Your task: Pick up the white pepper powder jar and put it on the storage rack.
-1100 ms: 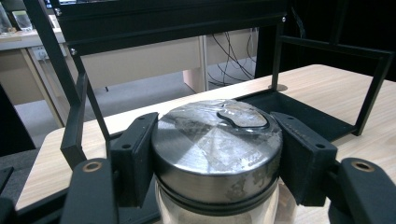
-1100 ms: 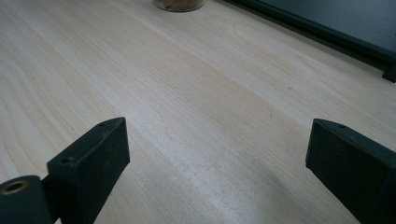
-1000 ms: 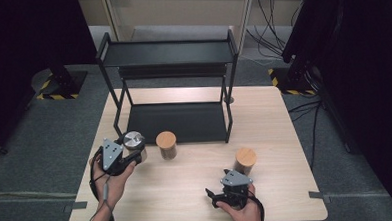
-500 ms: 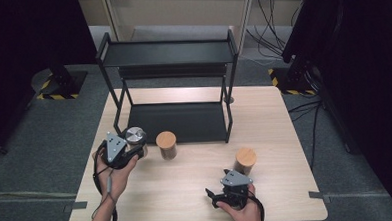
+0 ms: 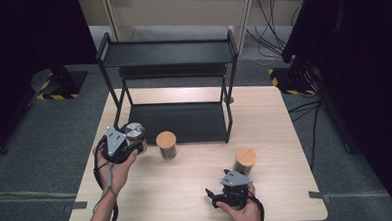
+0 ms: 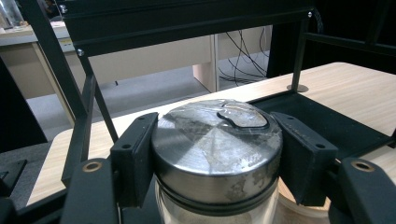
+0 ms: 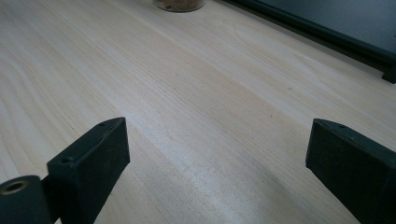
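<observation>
A glass jar with a steel lid (image 6: 217,140) sits between the pads of my left gripper (image 6: 217,163), which is shut on it just below the lid. From above, that jar (image 5: 134,131) and the left gripper (image 5: 132,145) are at the front left corner of the black rack's lower tier (image 5: 184,122). My right gripper (image 5: 215,197) rests near the table's front edge, its jaws wide apart over bare wood (image 7: 217,154) with nothing between them. A cork-lidded jar (image 5: 166,144) stands mid-table. Another cork-lidded jar (image 5: 245,160) stands just beyond the right gripper.
The two-tier black rack has an upper shelf (image 5: 169,54) over the back of the wooden table (image 5: 285,136). The base of the middle jar (image 7: 180,4) and the rack's edge (image 7: 327,35) lie ahead of the right gripper.
My left gripper, with the steel-lidded jar in it, has shifted slightly toward the rack. The right gripper has stayed where it was.
</observation>
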